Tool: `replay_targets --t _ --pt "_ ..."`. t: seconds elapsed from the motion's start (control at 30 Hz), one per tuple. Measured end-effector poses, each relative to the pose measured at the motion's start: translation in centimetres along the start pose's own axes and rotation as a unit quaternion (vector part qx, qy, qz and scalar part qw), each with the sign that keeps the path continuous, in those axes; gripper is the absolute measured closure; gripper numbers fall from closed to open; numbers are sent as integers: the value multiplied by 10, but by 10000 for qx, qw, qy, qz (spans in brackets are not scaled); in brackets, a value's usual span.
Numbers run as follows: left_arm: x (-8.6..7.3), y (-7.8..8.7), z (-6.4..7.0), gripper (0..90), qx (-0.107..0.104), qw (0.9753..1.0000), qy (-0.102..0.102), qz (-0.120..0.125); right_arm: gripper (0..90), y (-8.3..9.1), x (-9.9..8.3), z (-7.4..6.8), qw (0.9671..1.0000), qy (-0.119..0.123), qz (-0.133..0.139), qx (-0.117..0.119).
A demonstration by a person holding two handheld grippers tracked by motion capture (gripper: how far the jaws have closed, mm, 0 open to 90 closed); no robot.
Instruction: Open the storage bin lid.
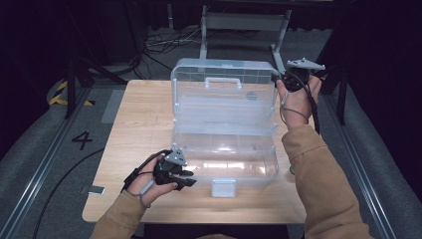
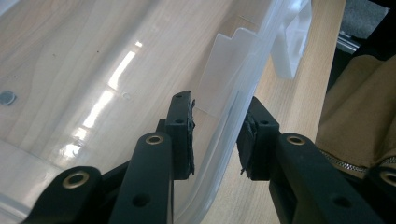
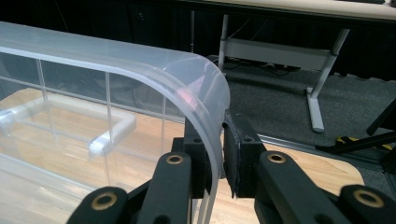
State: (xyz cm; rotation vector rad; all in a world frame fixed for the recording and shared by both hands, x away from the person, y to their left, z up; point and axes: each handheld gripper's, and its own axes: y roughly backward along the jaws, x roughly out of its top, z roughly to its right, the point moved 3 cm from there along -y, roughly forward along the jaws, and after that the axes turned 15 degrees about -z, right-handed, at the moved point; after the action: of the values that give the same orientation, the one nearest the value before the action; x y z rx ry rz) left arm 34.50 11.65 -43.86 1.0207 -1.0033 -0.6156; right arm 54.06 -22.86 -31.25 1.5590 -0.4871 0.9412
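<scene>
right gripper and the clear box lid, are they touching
Touching. The right gripper view shows the right gripper with its jaws pressed on both sides of the lid rim at its rounded corner, no gap visible.

1. R gripper (image 3: 215, 154): black fingers (image 3: 245, 158) pinch the rounded corner rim of the clear plastic lid (image 3: 140, 65), one inside, one outside.
2. Lid stands upright; ribs and white handle (image 3: 109, 133) seen thru its wall.
3. Wooden bench (image 3: 327, 172) below.
4. Behind: grey carpet floor (image 3: 275, 102), grey metal table frame (image 3: 280, 51), dark background.
</scene>
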Motion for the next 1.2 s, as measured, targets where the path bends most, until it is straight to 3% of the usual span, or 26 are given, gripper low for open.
replay_targets --t 0.6,1.2 --pt "0 0 1 684 75 10000 -16 57 810 -16 3 5 9999 -120 -63 49" --pt "0 0 2 679 27 9999 99 -7 817 -35 1 7 9999 -107 110 -10"
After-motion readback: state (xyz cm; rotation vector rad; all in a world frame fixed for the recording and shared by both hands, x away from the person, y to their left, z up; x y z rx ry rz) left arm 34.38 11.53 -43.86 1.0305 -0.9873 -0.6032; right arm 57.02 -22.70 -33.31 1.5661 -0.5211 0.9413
